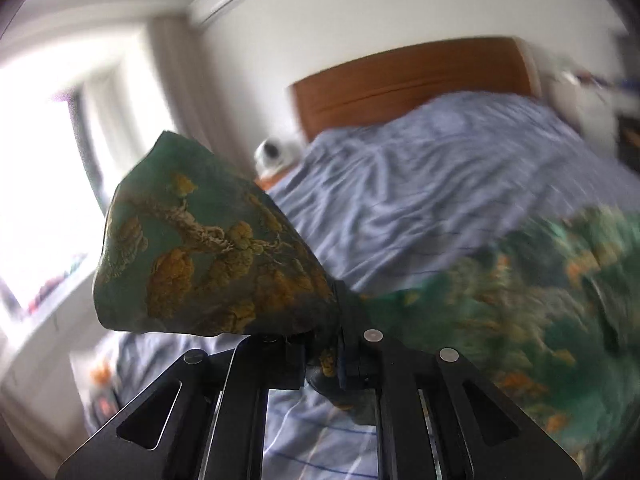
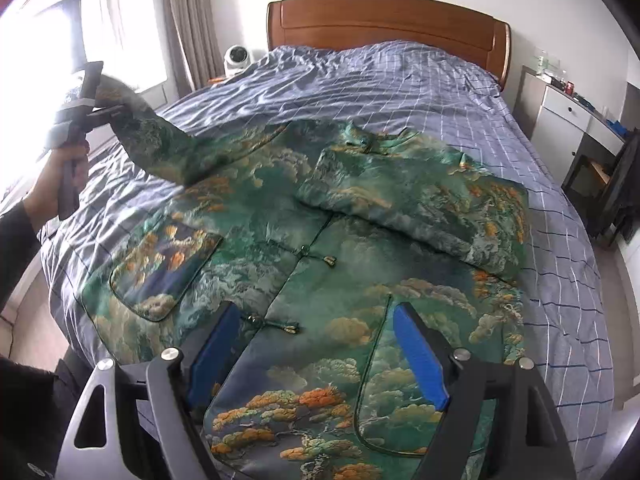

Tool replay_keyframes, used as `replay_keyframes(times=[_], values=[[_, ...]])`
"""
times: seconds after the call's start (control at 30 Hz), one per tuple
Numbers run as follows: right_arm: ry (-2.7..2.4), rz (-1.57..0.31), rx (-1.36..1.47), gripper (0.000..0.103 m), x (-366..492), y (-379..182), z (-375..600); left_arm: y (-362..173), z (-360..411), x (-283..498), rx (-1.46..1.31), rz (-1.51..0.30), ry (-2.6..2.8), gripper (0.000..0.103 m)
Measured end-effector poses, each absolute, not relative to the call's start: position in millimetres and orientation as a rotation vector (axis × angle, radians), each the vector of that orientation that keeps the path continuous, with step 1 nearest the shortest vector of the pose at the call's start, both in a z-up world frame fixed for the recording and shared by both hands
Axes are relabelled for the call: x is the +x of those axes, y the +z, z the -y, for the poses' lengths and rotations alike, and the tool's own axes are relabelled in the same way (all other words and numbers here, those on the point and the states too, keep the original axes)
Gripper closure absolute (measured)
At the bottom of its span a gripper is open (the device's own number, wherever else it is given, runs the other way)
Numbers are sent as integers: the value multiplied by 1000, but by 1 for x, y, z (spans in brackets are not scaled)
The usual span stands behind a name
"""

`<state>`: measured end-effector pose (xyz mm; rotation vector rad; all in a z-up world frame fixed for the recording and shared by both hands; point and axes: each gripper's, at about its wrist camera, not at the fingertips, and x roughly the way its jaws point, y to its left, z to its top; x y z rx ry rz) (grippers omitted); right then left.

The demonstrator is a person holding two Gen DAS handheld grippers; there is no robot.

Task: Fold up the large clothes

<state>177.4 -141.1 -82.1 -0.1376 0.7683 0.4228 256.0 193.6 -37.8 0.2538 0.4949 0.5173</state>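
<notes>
A green brocade jacket (image 2: 320, 248) with orange and gold tree patterns lies front up on the bed, its right sleeve folded across the chest. My left gripper (image 1: 340, 360) is shut on the cuff of the other sleeve (image 1: 200, 240), whose end fans out above the jaws. In the right wrist view that left gripper (image 2: 96, 108) is raised at the left in a person's hand, and the sleeve (image 2: 168, 148) stretches from it down to the jacket. My right gripper (image 2: 316, 344) hangs open above the jacket's lower front, its blue pads wide apart and nothing between them.
The bed (image 2: 400, 80) has a blue checked cover and a wooden headboard (image 2: 384, 20). A white round device (image 2: 237, 58) sits by the bed's far left corner near the curtain. A white cabinet (image 2: 568, 120) and dark items stand to the right.
</notes>
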Motion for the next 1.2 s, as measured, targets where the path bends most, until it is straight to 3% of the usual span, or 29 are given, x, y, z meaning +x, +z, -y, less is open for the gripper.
replay_keyframes(times=[0.3,0.4,0.43,0.5,0.57,0.63,0.77,0.93,1.2], values=[[366,-739,-74,22,178,-72,167,-91,-56,273,608,-566,219,93],[347,-734,-56,22,179,-71,176,-120,-22,276,640,-658,120,87],[341,-734,-53,22,180,-71,178,-134,-11,275,653,-690,70,83],[330,-731,-45,22,181,-71,182,-149,-1,271,658,-732,25,63],[323,-726,-37,22,184,-69,186,-159,3,262,643,-751,9,34],[336,-720,-21,22,192,-66,188,-161,3,252,609,-757,-16,28],[431,-766,99,22,231,-66,185,-151,-6,228,537,-769,-52,23],[591,-962,490,22,325,-110,163,-139,-28,204,422,-763,-22,20],[642,-1149,654,24,396,-179,98,-130,-69,169,290,-754,61,17]])
